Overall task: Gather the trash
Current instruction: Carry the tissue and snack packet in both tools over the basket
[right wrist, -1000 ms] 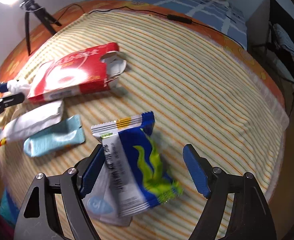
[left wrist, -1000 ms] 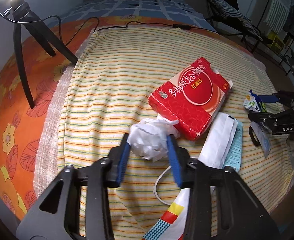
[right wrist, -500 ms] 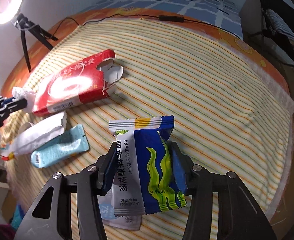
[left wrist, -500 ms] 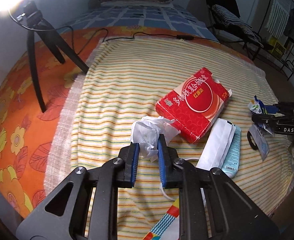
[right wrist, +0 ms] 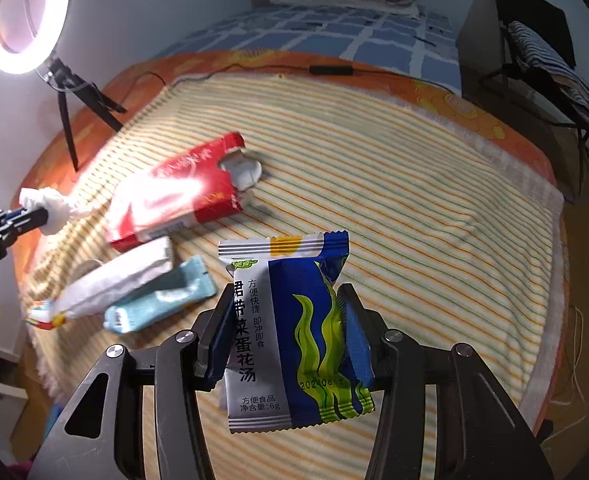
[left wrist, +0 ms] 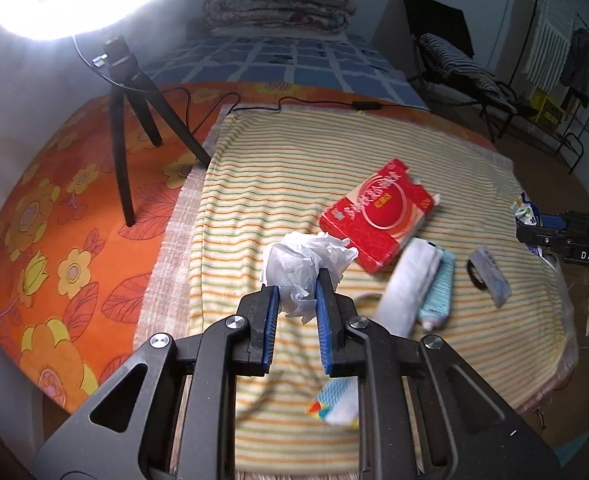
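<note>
My left gripper (left wrist: 297, 285) is shut on a crumpled white tissue (left wrist: 300, 262) and holds it above the striped cloth (left wrist: 278, 168). It also shows at the left edge of the right wrist view (right wrist: 50, 208). My right gripper (right wrist: 284, 300) is shut on a blue and silver soup packet (right wrist: 290, 328), lifted off the cloth. It appears at the right edge of the left wrist view (left wrist: 528, 216). On the cloth lie a red tissue box (left wrist: 378, 214), a white wrapper (left wrist: 408, 284), a light blue packet (left wrist: 438, 292) and a small grey-blue sachet (left wrist: 490, 276).
A ring light on a black tripod (left wrist: 128, 92) stands on the orange flowered sheet (left wrist: 54, 216) at the left. A black cable (left wrist: 318, 106) runs along the cloth's far edge. A folded quilt (left wrist: 278, 10) lies at the back. A chair (left wrist: 466, 68) stands to the right.
Both grippers closed on their items and lifted: the left raised the tissue off the cloth, the right raised the soup packet, leaving the small sachet on the cloth.
</note>
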`<act>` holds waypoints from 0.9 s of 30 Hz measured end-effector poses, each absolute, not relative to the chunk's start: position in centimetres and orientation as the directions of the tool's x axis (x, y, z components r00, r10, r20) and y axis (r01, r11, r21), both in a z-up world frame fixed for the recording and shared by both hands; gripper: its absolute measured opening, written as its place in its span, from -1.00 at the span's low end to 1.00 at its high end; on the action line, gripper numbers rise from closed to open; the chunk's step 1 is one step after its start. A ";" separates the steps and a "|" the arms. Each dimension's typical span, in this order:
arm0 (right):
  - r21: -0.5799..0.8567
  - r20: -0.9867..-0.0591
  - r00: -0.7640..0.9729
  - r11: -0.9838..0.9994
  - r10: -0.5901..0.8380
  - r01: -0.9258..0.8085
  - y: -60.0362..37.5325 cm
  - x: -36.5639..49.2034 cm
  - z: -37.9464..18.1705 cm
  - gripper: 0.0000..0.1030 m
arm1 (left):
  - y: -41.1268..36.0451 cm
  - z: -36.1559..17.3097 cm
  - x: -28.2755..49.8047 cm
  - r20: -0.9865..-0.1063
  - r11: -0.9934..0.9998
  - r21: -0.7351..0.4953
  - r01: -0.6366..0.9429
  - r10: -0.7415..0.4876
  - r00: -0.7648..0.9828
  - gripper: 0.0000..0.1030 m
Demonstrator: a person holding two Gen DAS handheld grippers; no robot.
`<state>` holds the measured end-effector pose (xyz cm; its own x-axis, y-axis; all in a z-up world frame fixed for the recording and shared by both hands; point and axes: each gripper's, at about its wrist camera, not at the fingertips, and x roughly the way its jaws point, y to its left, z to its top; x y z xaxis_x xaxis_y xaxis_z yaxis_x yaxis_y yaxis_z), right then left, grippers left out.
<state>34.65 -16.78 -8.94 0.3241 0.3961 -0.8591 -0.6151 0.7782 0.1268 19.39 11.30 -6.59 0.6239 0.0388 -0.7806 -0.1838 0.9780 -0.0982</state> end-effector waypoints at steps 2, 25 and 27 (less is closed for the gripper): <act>0.140 -0.848 0.331 0.778 0.414 -0.613 -17.0 33.6 -7.8 -0.07 | 11.0 -6.0 18.3 -0.775 0.979 -0.108 -0.175 0.027 0.631 -0.69; 0.264 -0.794 0.268 0.707 0.546 -0.657 -17.6 15.7 -3.8 -0.07 | 5.3 -6.4 4.9 -0.804 0.977 -0.199 -0.078 -0.117 0.583 -0.69; 0.266 -0.800 0.258 0.705 0.542 -0.658 -17.7 14.1 -4.1 -0.07 | 4.9 -7.2 4.2 -0.814 0.975 -0.210 -0.077 -0.130 0.567 -0.69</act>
